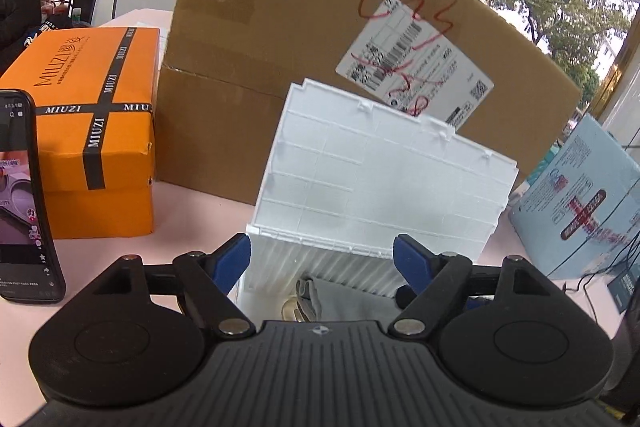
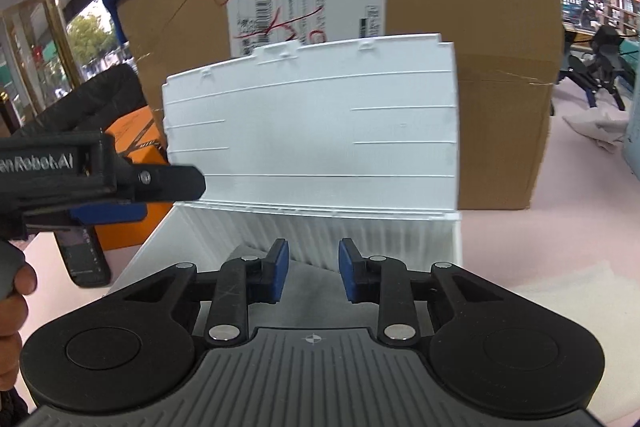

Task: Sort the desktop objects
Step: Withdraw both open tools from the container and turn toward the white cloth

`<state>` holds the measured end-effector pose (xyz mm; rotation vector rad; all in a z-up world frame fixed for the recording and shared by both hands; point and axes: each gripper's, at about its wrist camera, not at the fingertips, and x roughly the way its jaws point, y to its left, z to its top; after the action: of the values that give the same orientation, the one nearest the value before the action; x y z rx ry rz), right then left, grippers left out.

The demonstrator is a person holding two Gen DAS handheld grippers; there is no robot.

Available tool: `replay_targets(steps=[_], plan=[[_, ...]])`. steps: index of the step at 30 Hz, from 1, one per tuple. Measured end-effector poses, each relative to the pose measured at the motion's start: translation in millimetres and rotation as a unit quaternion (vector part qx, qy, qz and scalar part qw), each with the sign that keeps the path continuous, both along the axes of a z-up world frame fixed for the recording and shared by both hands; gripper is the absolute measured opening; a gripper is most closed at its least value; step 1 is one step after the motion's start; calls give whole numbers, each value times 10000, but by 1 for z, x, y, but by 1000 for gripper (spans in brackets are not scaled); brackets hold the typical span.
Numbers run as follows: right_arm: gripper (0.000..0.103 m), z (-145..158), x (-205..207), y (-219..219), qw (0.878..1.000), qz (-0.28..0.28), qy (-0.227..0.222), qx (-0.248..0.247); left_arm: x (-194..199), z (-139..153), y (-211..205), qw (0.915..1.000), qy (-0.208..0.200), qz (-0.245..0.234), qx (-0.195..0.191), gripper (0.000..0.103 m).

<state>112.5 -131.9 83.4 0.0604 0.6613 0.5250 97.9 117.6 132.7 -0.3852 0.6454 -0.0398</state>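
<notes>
Both tools are hovering over the open white storage box, which is sitting on the pink desk at 12 o'clock, its lid leaning back against a cardboard carton. The left tool is spread wide and empty; the right tool is half spread, also empty. It seems something is being placed inside or fetched. Next, probably, reaching for another object. The orange box at 10 o'clock is reading "MIUZI".
</notes>
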Motion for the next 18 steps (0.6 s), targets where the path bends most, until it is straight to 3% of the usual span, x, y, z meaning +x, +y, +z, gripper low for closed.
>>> replay_targets(steps=[6, 12, 18], plan=[[26, -6, 6, 28, 9971, 689, 337, 0, -3, 11, 5, 9989, -300, 364, -62, 76], [27, -23, 14, 45, 9871, 1275, 968, 61, 22, -2, -32, 9996, -148, 222, -40, 76], [48, -26, 14, 41, 9819, 1465, 1116, 449, 28, -6, -42, 10000, -53, 38, -3, 76]])
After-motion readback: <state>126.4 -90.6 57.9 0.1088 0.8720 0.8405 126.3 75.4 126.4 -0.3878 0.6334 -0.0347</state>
